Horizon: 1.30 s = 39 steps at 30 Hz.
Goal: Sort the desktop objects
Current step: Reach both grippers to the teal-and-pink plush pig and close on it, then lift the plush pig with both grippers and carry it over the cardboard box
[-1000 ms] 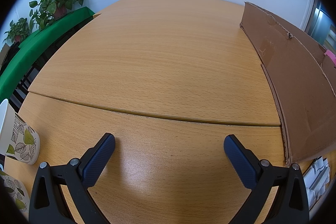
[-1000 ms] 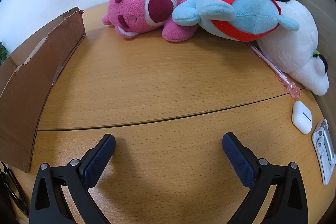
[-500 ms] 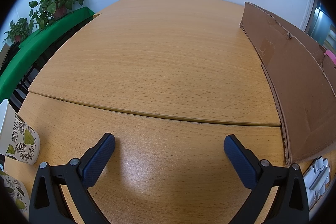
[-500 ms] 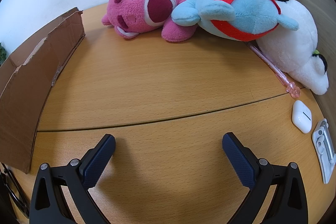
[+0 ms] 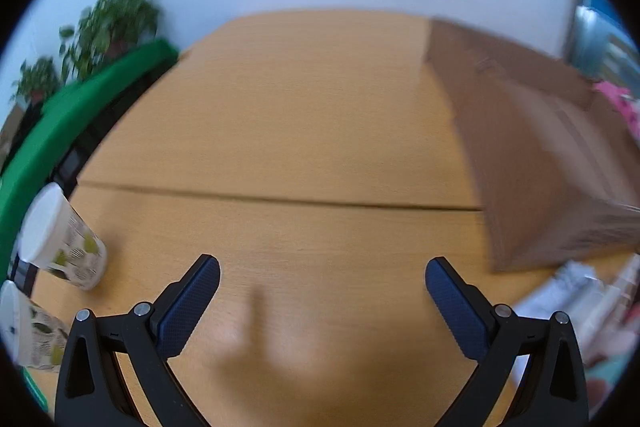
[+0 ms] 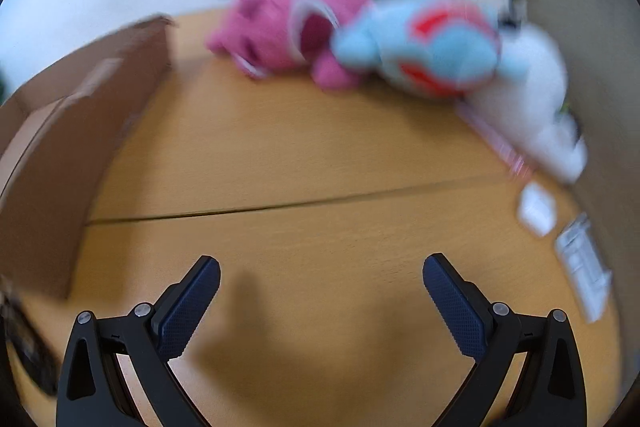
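Observation:
Both views are motion-blurred. My left gripper (image 5: 322,287) is open and empty above the wooden table (image 5: 280,131). Two leaf-print paper cups (image 5: 60,239) lie at its left. A brown cardboard box (image 5: 540,155) stands at its right, with white packets (image 5: 572,291) near its front corner. My right gripper (image 6: 320,285) is open and empty over the table (image 6: 300,147). Ahead lie a pink plush (image 6: 280,31), a blue and red plush (image 6: 432,55) and a white plush (image 6: 540,107). A white earbud case (image 6: 538,207) and a white packaged item (image 6: 584,259) lie at the right.
A pink pen (image 6: 496,139) lies beside the white plush. The cardboard box (image 6: 64,147) stands left of the right gripper. A green bench (image 5: 80,115) and potted plants (image 5: 112,27) are beyond the table's left edge. A black object (image 6: 20,339) shows at the lower left.
Both grippers have risen and pulled back, so both views are now blurred. More of the cups and the packets shows. Both jaws stay open and empty.

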Available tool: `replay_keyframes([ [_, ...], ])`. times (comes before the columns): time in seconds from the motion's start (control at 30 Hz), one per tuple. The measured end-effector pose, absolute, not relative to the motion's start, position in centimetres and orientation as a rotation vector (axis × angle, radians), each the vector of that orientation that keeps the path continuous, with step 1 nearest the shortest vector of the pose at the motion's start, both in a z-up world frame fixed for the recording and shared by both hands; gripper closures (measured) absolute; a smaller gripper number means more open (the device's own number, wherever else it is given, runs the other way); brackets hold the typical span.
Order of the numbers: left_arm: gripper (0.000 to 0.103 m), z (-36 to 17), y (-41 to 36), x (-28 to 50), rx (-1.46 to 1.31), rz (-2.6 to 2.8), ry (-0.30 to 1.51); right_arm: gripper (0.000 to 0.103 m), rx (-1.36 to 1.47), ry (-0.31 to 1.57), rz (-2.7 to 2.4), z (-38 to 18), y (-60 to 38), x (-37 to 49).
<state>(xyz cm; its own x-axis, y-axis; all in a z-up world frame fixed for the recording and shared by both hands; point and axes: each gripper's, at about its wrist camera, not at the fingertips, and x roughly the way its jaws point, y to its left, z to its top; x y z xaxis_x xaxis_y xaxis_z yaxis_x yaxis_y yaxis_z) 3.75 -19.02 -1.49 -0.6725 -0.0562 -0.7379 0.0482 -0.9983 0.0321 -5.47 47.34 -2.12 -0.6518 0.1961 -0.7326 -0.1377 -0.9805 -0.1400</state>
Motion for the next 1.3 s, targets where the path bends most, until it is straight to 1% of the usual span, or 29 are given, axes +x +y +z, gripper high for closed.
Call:
replay_keyframes([
  [0.07,0.000,1.2,-17.2,6.1,1.179,-2.925,-0.012,0.000,-1.131,-0.183,2.777,0.1,45.4,-3.4],
  [0.17,0.000,4.0,-14.0,9.0,1.191,-3.098,0.040,0.000,-1.062,-0.168,2.964,4.6,42.1,0.0],
  [0.23,0.000,4.5,-12.0,10.3,1.241,-3.176,0.048,0.000,-1.034,-0.186,3.101,6.7,39.1,1.5],
  [0.37,0.000,2.9,-9.1,11.6,1.422,-3.215,0.078,0.000,-1.051,-0.362,3.287,8.5,32.0,5.3],
  [0.47,0.000,0.9,-8.8,12.2,1.561,-3.187,0.204,0.000,-1.231,-0.364,3.431,6.9,26.7,7.3],
  [0.5,0.000,0.4,-9.2,12.4,1.589,-3.191,0.317,0.000,-1.311,-0.370,3.469,6.0,24.9,7.8],
  [0.53,0.000,0.1,-9.4,12.8,1.613,-3.189,0.379,0.000,-1.366,-0.403,3.495,5.2,23.1,8.2],
  [0.63,0.000,-0.8,-9.7,13.2,1.630,-3.168,0.506,0.000,-1.441,-0.503,3.541,3.4,18.6,9.4],
  [0.7,0.000,-1.5,-10.2,13.6,1.660,-3.151,0.614,0.000,-1.503,-0.486,3.563,2.7,16.8,9.1],
  [0.8,0.000,-2.0,-10.5,14.1,1.668,-3.148,0.689,0.000,-1.559,-0.502,3.577,1.9,14.0,8.4],
  [0.87,0.000,-2.1,-10.6,14.4,1.673,-3.151,0.703,0.000,-1.668,-0.520,3.573,1.0,12.0,8.1],
  [0.93,0.000,-2.1,-10.6,14.9,1.678,-3.147,0.672,0.000,-1.801,-0.541,3.593,0.1,10.2,8.8],
  [1.0,0.000,-2.0,-11.1,15.4,1.685,-3.141,0.682,0.000,-1.719,-0.715,3.601,0.0,9.0,10.1],
  [1.03,0.000,-2.1,-11.3,15.7,1.692,-3.141,0.691,0.000,-1.712,-0.737,3.612,0.0,8.9,10.3],
  [1.1,0.000,-2.4,-11.2,15.9,1.712,-3.132,0.722,0.001,-1.742,-0.647,3.605,-0.1,9.4,9.8],
  [1.13,0.000,-2.5,-11.1,15.9,1.731,-3.131,0.709,0.001,-1.799,-0.600,3.567,-0.5,9.5,9.2],
  [1.17,0.000,-2.7,-10.9,16.0,1.740,-3.130,0.708,0.002,-1.826,-0.607,3.535,-1.3,9.3,8.9],
  [1.2,0.001,-2.7,-10.7,15.9,1.740,-3.135,0.711,0.007,-1.844,-0.643,3.505,-1.8,9.0,8.7],
  [1.23,0.002,-2.6,-10.5,15.9,1.731,-3.137,0.703,0.016,-1.848,-0.719,3.488,-2.3,8.1,8.9],
  [1.27,0.004,-2.4,-10.4,15.8,1.719,-3.142,0.701,0.016,-1.847,-0.778,3.455,-2.8,7.3,8.7],
  [1.3,0.006,-2.2,-10.3,15.8,1.707,-3.145,0.693,0.022,-1.803,-0.841,3.433,-3.1,6.7,8.8],
])
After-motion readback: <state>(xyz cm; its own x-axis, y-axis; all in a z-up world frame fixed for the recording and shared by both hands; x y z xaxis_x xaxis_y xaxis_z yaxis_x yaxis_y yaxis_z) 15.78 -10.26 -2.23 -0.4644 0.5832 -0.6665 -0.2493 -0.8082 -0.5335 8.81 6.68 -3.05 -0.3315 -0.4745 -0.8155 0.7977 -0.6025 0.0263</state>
